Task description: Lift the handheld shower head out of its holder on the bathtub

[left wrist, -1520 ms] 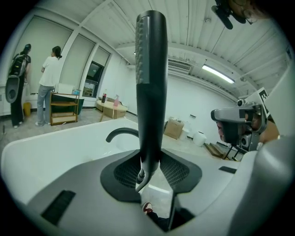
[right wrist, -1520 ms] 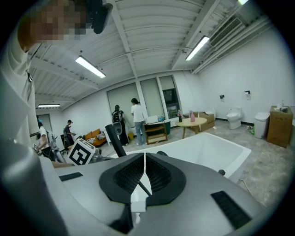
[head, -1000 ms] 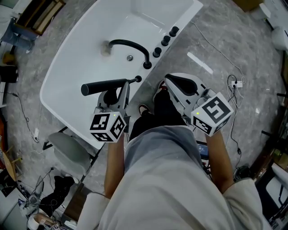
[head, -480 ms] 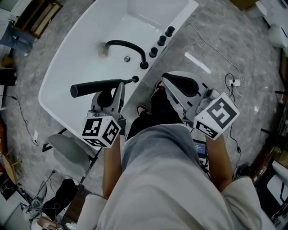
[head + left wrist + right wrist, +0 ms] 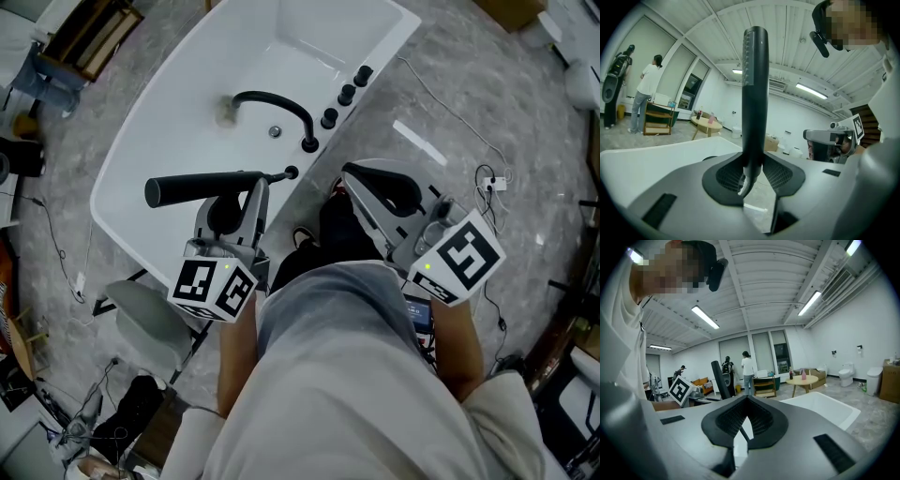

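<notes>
The black handheld shower head (image 5: 202, 187) lies level above the rim of the white bathtub (image 5: 141, 141), its thin end close to the black holder (image 5: 291, 172). My left gripper (image 5: 246, 192) is shut on its handle. In the left gripper view the shower head (image 5: 755, 89) stands upright between the pads, chrome end (image 5: 745, 183) low between them, with the left gripper (image 5: 752, 171) clamped round it. My right gripper (image 5: 354, 175) hovers to the right over the floor, beside the tub, shut with nothing in it; the right gripper (image 5: 743, 425) points across the room.
A black arched faucet (image 5: 278, 105) and three black knobs (image 5: 345, 95) sit on the tub's rim. A grey stool (image 5: 150, 319) stands at the tub's near end. Cables (image 5: 487, 175) lie on the floor at the right. People stand far off (image 5: 746, 366).
Both grippers have risen toward the camera. The shower head has come up with the left gripper and its wide end has shifted left over the tub.
</notes>
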Available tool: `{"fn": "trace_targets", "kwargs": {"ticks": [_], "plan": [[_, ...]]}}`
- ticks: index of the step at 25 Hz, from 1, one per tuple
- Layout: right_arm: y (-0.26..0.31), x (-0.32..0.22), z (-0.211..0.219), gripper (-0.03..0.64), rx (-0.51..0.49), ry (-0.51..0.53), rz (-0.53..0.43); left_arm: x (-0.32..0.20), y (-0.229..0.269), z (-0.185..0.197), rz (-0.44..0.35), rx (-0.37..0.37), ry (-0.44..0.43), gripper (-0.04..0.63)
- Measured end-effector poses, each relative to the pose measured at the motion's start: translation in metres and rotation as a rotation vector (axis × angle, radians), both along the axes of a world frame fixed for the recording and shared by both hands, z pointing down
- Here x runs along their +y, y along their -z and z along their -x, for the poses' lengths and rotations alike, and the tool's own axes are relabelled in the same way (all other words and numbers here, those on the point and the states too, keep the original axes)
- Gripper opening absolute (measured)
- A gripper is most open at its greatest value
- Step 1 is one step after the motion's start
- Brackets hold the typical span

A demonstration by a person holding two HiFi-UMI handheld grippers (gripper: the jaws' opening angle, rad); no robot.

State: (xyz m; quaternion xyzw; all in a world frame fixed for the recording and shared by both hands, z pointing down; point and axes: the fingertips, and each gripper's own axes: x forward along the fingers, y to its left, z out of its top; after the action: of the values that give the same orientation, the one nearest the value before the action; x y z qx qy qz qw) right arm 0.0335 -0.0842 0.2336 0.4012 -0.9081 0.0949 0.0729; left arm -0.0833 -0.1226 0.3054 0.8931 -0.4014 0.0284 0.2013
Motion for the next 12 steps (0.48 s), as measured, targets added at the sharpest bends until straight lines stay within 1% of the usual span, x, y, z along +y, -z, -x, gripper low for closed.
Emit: {"fn": "trace_targets", "kwargs": {"ticks": [6, 12], "plan": [[0.008, 0.002, -0.001, 0.018, -0.007, -0.004, -0.011, 0.005, 0.007, 0.001, -0.002, 0.014, -0.004, 0.137], [0.019, 0.005, -0.006, 0.018, -0.014, -0.026, -0.031, 0.010, 0.020, 0.005, -0.004, 0.044, 0.013, 0.137]]}}
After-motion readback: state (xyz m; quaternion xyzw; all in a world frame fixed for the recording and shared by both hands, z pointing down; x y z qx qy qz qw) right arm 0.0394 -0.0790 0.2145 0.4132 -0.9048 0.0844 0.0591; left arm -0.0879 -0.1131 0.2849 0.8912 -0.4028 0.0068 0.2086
